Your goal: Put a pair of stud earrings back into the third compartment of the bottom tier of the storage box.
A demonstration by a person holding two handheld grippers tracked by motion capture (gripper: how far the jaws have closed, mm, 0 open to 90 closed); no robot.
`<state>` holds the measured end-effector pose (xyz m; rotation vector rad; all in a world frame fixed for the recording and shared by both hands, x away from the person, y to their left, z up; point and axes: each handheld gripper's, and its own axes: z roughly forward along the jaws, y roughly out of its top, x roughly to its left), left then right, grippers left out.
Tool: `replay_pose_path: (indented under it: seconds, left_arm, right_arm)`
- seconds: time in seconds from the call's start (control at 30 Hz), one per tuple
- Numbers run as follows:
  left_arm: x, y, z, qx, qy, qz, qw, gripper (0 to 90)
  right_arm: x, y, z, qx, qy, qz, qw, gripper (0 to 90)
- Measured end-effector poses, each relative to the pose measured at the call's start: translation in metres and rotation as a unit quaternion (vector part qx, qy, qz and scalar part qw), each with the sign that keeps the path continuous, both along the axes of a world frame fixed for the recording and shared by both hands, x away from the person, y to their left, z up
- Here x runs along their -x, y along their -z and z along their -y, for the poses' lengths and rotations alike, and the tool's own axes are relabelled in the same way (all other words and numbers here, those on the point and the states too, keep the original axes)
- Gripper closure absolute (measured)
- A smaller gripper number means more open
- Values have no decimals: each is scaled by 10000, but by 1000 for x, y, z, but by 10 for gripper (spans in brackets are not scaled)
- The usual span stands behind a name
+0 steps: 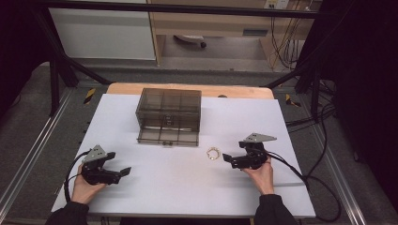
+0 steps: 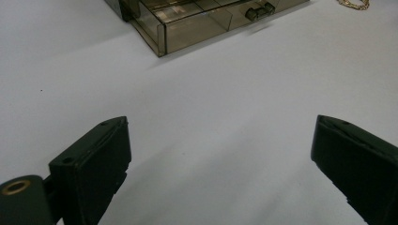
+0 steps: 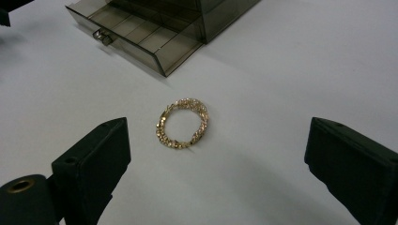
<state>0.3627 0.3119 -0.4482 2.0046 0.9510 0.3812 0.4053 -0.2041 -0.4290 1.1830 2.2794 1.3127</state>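
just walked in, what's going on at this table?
A person holds a two-jaw tool in each hand over a white table. The right tool points at a gold chain bracelet lying flat on the table, jaws open, not touching it. Behind it stands a smoky transparent plastic drawer box with its bottom drawer pulled out. The left tool is open, holding nothing.

Wide bare counter (image 1: 187, 187) between the right claw (image 1: 226, 158) and the left claw (image 1: 126, 172) — nothing blocks a pass there. Ahead, the smoky drawer box (image 1: 169, 110) stands mid-counter with its bottom drawer (image 1: 168, 136) pulled out — the gold bracelet (image 1: 213, 153) lies just right of it, room all around.
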Motion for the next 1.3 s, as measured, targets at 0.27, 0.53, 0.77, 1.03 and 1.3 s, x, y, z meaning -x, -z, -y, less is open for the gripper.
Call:
replay_pose_path:
  seconds: [0.27,0.53,0.77,1.03,1.3]
  left_arm:
    - [0,0,0,-7,-6,-11,10000,52]
    - [0,1,0,-18,-12,-29,10000,53]
    - [0,1,1,-21,-18,-35,10000,55]
    - [-1,1,1,-44,0,-41,10000,56]
    - [-1,2,1,-51,4,-53,10000,58]
  right_arm:
    - [-12,1,-18,168,-134,-17,9998,173]
    - [-21,10,-25,186,-192,-109,9996,351]
    - [-28,16,-28,210,-203,-224,9993,536]
    - [-32,21,-30,194,-177,-340,9991,652]
    - [-34,29,-33,292,-202,-440,9984,789]
